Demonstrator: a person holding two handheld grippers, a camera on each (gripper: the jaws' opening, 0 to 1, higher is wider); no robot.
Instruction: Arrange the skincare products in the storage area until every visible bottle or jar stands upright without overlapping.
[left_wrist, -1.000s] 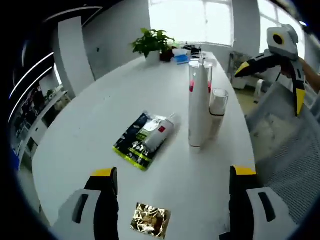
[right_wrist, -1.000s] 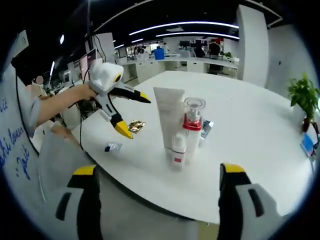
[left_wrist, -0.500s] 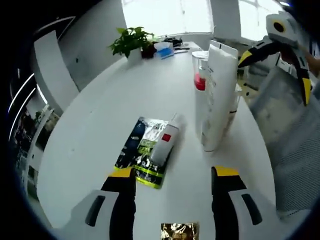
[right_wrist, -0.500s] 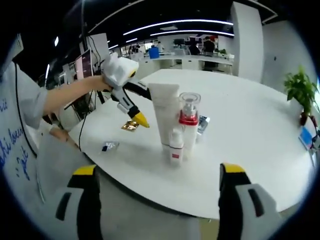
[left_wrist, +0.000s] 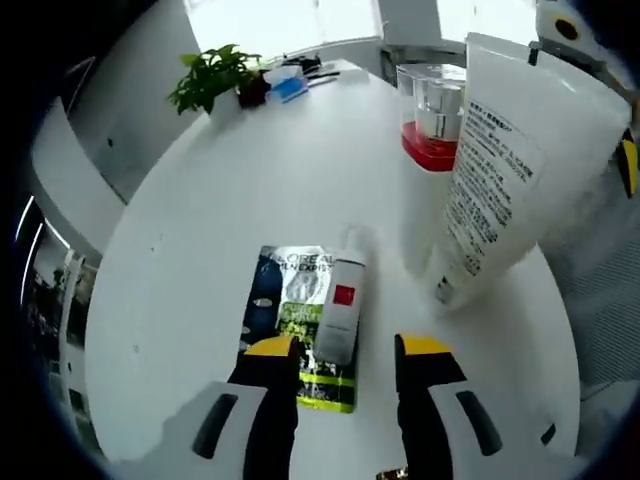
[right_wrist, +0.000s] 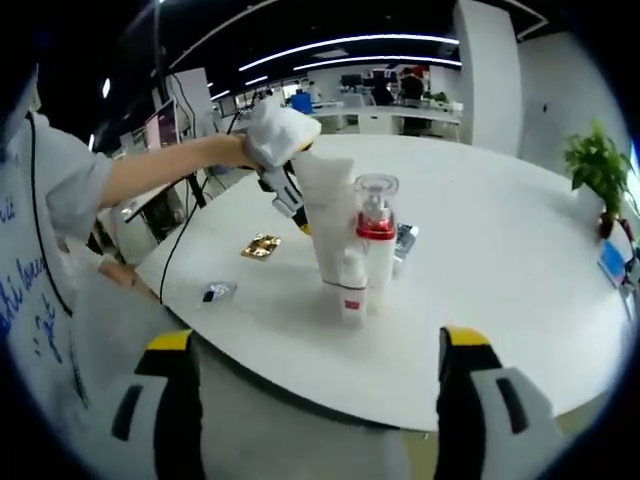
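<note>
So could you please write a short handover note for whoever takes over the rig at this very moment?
Left gripper: open, fingers either side of the small white tube, not closed on it.
Right gripper: open, empty, held off the table edge.
Standing upright: large white tube, red-collared pump bottle, small white bottle.
Left to do: the small tube lies flat on a sachet; grip it and stand it clear of the others.

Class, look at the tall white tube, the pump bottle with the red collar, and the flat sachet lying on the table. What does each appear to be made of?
Tall white tube: probably soft matte plastic, opaque with printed text. Pump bottle: clear, glossy cap, likely hard plastic, over a red collar; the body looks opaque white. Sachet: shiny printed film or foil, judging by its glare and crinkles.
</note>
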